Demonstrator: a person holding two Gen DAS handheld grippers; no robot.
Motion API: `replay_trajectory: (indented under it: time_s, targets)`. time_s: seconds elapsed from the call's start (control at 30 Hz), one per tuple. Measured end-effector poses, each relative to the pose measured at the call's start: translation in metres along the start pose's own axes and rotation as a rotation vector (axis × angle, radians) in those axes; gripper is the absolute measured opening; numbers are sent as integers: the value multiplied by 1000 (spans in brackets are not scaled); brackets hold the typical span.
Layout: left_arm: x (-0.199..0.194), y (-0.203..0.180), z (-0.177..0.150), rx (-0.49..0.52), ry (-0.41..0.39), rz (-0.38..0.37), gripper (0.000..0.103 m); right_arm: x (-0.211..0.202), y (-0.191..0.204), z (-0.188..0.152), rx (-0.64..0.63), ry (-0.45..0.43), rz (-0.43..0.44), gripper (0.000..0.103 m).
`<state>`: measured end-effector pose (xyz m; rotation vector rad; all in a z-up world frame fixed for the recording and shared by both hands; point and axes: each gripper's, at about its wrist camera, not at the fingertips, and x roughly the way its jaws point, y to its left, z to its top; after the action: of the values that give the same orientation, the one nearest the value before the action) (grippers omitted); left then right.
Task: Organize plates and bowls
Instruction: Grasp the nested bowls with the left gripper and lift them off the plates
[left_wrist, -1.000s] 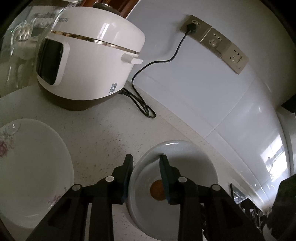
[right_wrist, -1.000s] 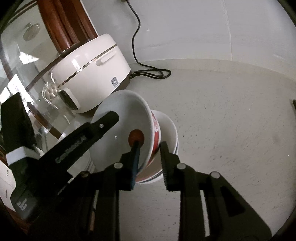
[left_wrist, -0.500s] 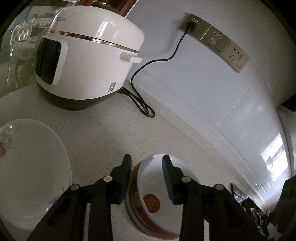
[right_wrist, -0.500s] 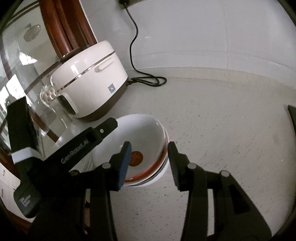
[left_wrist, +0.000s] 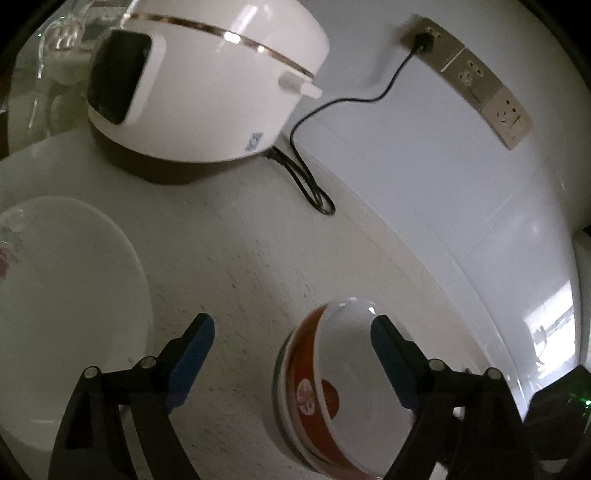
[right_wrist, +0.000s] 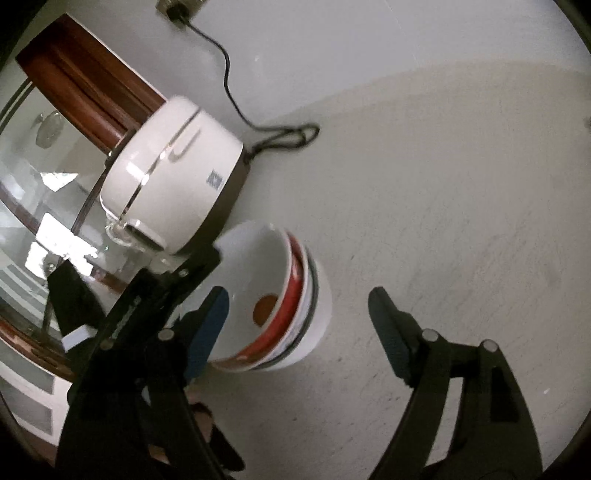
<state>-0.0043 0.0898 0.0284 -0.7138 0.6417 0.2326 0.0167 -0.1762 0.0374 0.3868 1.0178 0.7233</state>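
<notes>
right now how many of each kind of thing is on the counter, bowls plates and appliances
bowls: 3, nested in one stack, as far as the rims show
plates: 1, the white plate
appliances: 1, the rice cooker
total: 5

White bowl w/ red-orange band, white cooker w/ gold stripe, speckled counter.
</notes>
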Motion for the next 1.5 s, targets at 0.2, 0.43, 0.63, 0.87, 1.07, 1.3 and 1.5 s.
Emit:
replay_trajectory:
  time_s: [0.2,0.43,0.63,0.87,1.07,1.3,1.5]
  targets:
    - [9,-4,-1,23,6,49,87,18,2,-9,15,76,54,80]
    - [15,-13,-3,97,-19,133,87,33,-17,-12,142,124,151,83]
    - [22,-20,-4,129,8,148,87,32,-24,-11,174,105,146,84]
    - [26,-26,-7,166,13,151,87,19,-18,-8,98,71,56,84]
    - [31,-32,-10,210,21,181,87,14,-13,-7,16,99,36,84]
    - [35,-34,-9,214,37,160,86,24,-30,-8,105,157,115,84]
    - [46,-34,-11,162,135,5,84,15,-34,-9,132,127,87,86]
